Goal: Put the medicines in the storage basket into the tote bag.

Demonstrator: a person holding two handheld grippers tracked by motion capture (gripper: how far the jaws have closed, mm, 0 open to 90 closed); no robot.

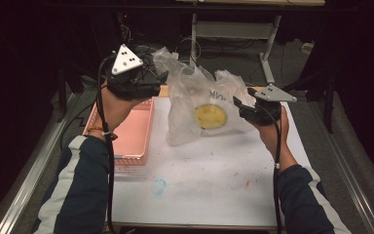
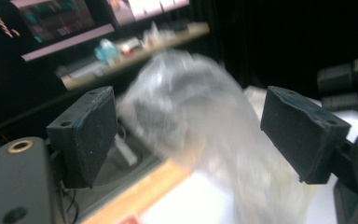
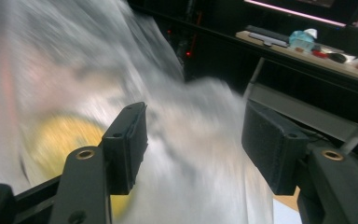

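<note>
Pink plastic mesh basket [image 1: 129, 127] sits at the left of the white worktop [image 1: 209, 180], its near left corner hidden behind the person's left hand [image 1: 114, 105]. That hand is raised with the wrist bent back, holding the left claw [image 1: 148, 80] above the basket's far edge; in the left gripper view its two black pads [image 2: 86, 135] stand spread, with the crumpled clear plastic bag [image 2: 200, 116] blurred beyond them, and no pad presses on it. One such bag [image 1: 195, 97] stands mid-worktop between the two claws, a single round yellow thing [image 1: 211, 116] showing through its film, too smeared to identify. At the right, the right hand [image 1: 272, 129] is lifted with the forearm angled inward, and the right claw [image 1: 241, 108] is just beside the bag's right edge. Its jaws are parted too, the bag's film between them but not pinched.
</note>
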